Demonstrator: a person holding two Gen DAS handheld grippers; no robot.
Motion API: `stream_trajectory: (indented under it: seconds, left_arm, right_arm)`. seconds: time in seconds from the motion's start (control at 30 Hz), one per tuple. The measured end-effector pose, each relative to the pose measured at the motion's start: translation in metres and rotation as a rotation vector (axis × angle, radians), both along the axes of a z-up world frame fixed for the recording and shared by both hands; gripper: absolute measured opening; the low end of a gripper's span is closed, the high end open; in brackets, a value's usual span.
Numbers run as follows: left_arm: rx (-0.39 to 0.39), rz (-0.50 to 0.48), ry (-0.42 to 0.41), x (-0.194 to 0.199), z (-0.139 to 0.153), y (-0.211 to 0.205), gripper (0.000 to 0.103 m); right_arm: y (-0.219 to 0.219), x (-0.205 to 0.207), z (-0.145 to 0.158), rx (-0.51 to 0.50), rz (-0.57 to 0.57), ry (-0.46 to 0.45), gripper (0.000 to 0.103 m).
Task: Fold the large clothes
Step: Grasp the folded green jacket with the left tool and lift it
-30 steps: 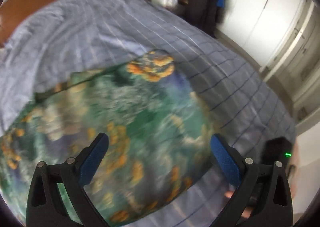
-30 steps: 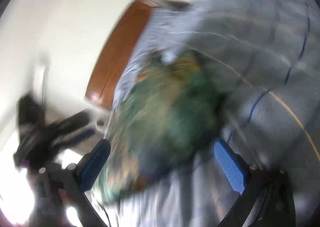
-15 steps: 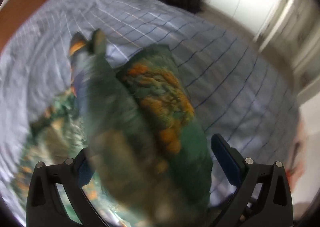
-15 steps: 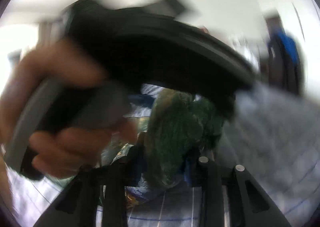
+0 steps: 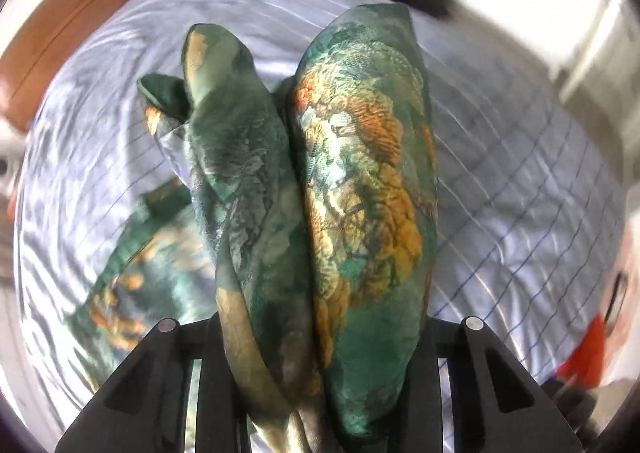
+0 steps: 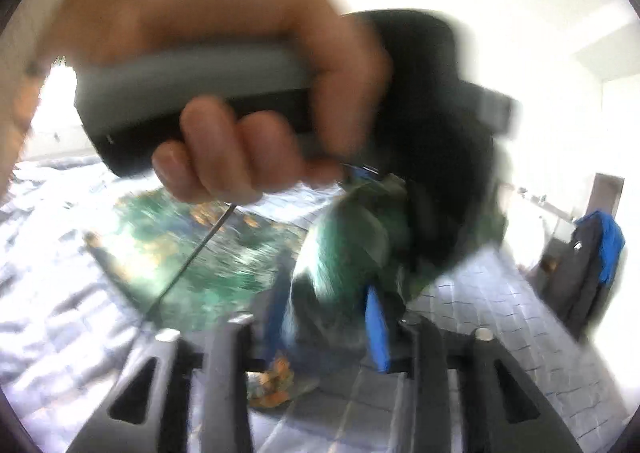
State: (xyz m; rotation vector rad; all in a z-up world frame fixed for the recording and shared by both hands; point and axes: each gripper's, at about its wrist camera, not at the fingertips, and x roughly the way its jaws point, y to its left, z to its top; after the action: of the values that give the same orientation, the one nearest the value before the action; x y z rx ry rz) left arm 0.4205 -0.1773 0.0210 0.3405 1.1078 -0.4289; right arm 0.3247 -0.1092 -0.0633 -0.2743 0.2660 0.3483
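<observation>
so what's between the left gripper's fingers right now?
A bunched fold of the green floral garment, filling the gap of the left gripper and hiding its pads, which have just been closing. Left wrist view shows it; the rest trails onto the striped bedsheet.

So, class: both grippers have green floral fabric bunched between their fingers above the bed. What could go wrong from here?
1. The left gripper clamps a thick wad of the green floral garment, so the fold may come out crooked.
2. The right gripper, with its jaws reopening, could drop its bunch.
3. The hand crowds the right gripper, risking a collision.
</observation>
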Motion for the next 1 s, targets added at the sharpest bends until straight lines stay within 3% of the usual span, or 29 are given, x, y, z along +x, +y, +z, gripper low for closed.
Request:
stream_trajectory:
  seconds: [0.07,0.1,0.3,0.4,0.57,0.67,0.77,0.83,0.97,1.0]
  left_arm:
    - [-0.078,0.061,0.010,0.002,0.011,0.047,0.032]
    - [-0.117,0.105,0.018,0.003,0.015,0.075,0.032]
    - [-0.344,0.396,0.084,-0.006,0.000,0.234,0.031]
    - [-0.369,0.524,0.100,-0.015,-0.024,0.296,0.031]
    - [-0.431,0.642,0.155,-0.024,-0.071,0.358,0.032]
    - [-0.470,0.651,0.156,-0.024,-0.090,0.362,0.035]
    - [-0.434,0.658,0.139,-0.018,-0.105,0.360,0.047]
    - [-0.436,0.694,0.142,-0.014,-0.115,0.365,0.071]
    - [-0.479,0.725,0.101,-0.024,-0.108,0.383,0.089]
    - [-0.456,0.740,0.084,-0.027,-0.103,0.386,0.098]
  right_arm:
    - [-0.014,-0.025,0.004,0.083,0.014,0.001,0.084]
    - [-0.022,-0.039,0.004,0.133,0.007,-0.006,0.087]
    - [-0.043,-0.070,-0.035,0.121,-0.050,0.105,0.087]
    - [-0.069,-0.072,-0.056,0.162,-0.083,0.224,0.087]
    - [-0.092,-0.070,-0.057,0.164,-0.098,0.254,0.087]
    - [-0.093,-0.084,-0.055,0.170,-0.093,0.264,0.087]
    - [-0.086,-0.096,-0.057,0.170,-0.091,0.296,0.087]
    - [-0.085,-0.101,-0.063,0.162,-0.089,0.315,0.087]
    - [-0.079,-0.107,-0.070,0.143,-0.073,0.333,0.087]
    - [-0.078,-0.108,-0.070,0.140,-0.069,0.332,0.087]
